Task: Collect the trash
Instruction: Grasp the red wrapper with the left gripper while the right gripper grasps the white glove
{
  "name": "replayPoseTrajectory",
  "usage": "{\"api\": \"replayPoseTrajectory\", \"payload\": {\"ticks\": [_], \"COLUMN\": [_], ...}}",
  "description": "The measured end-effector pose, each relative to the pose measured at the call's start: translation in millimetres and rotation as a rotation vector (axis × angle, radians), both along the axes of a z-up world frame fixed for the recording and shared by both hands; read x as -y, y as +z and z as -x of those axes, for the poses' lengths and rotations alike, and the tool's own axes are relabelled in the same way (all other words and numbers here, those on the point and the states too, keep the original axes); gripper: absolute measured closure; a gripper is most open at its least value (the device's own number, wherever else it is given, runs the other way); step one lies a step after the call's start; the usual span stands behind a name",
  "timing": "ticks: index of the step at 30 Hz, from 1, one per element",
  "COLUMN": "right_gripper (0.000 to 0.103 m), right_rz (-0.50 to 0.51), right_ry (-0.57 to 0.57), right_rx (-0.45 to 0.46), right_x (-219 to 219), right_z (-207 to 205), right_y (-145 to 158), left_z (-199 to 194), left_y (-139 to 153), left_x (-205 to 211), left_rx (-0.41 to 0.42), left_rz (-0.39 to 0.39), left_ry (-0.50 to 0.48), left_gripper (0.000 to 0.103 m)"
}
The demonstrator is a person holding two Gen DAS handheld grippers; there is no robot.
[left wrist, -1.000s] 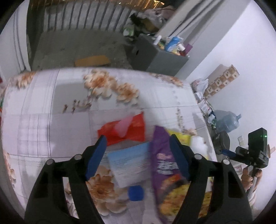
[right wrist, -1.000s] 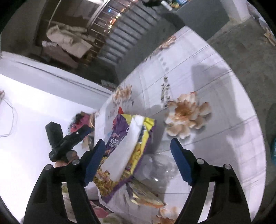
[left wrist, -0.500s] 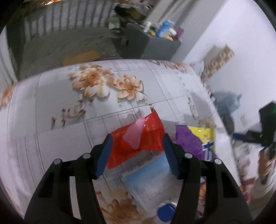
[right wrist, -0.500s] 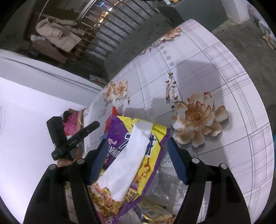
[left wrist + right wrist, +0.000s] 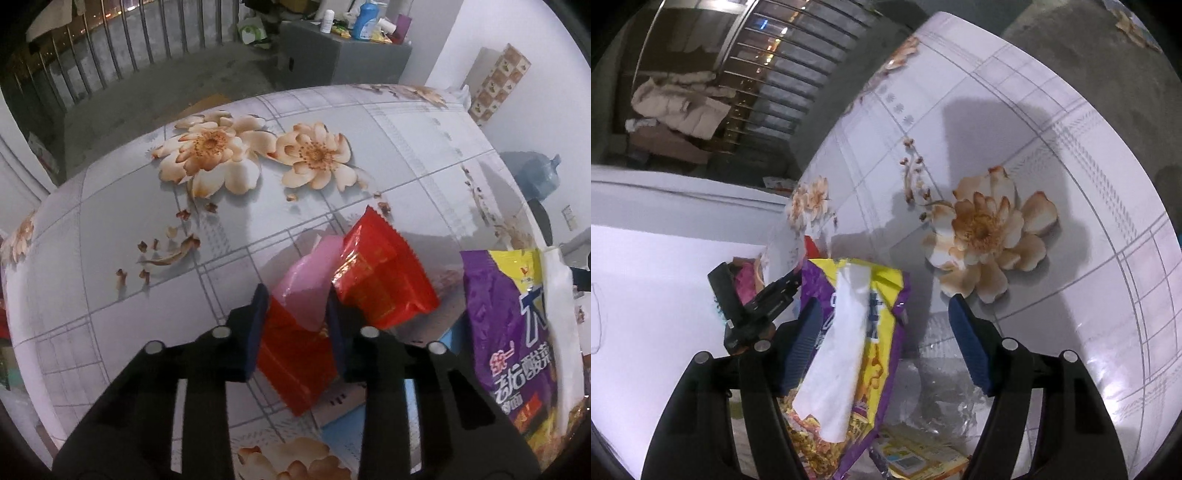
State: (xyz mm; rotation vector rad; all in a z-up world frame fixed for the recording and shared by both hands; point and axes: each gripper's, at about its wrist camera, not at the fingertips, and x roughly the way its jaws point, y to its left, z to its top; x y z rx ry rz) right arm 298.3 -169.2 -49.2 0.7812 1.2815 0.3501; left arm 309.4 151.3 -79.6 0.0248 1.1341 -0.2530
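In the left wrist view my left gripper has its jaws narrowed around a red snack wrapper with a pink piece lying on it, on the floral tablecloth. A purple and yellow noodle packet lies to the right, with a blue paper under the pile. In the right wrist view my right gripper is open over the same purple packet, which has a white tissue strip on top. A crumpled clear plastic bottle lies between the fingers.
A grey cabinet with bottles stands beyond the table's far edge, by a metal railing. A blue water jug sits on the floor at right. A yellow printed packet lies near the right gripper's base.
My left gripper moved forward from the purple packet and blue paper to the red wrapper and narrowed around it. My right gripper moved closer over the purple packet and stays open.
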Motion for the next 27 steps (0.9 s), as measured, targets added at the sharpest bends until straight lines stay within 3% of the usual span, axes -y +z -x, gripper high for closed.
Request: {"api": "replayPoseTrajectory", "payload": {"ticks": [5,10,14,19,20,22,27], "right_gripper": [0.034,0.034,0.034,0.034,0.037,0.056,0.080], "right_rz": [0.024,0.134,0.311,0.481,0.504,0.550,0.587], "right_ry": [0.028,0.089,0.256,0.449,0.468,0.511,0.497], "right_rx": [0.037,0.139,0.288,0.317,0.316,0.308,0.298], "right_x": [-7,-21,-56,-89,-93,-100,-98], "right_z": [-3,-11,-12,-15,-15,-16,-16], "right_y": [5,24,44,35,33,25,21], "left_z": [-1,0,0,-1,-1,-1,-1], "left_y": [-1,-1,-1,-1,-1,-1,0], "left_x": [-2,-1,-1,-1,-2,-3,-5], "left_rx": [0.016,0.028,0.031,0.030,0.030,0.029,0.026], "left_rz": [-0.017,-0.027,-0.034,-0.029,-0.027,-0.024,-0.018], "left_ry": [0.008,0.010,0.012,0.018,0.020,0.024,0.027], "left_gripper": [0.087,0.088,0.089,0.089,0.089,0.090,0.091]}}
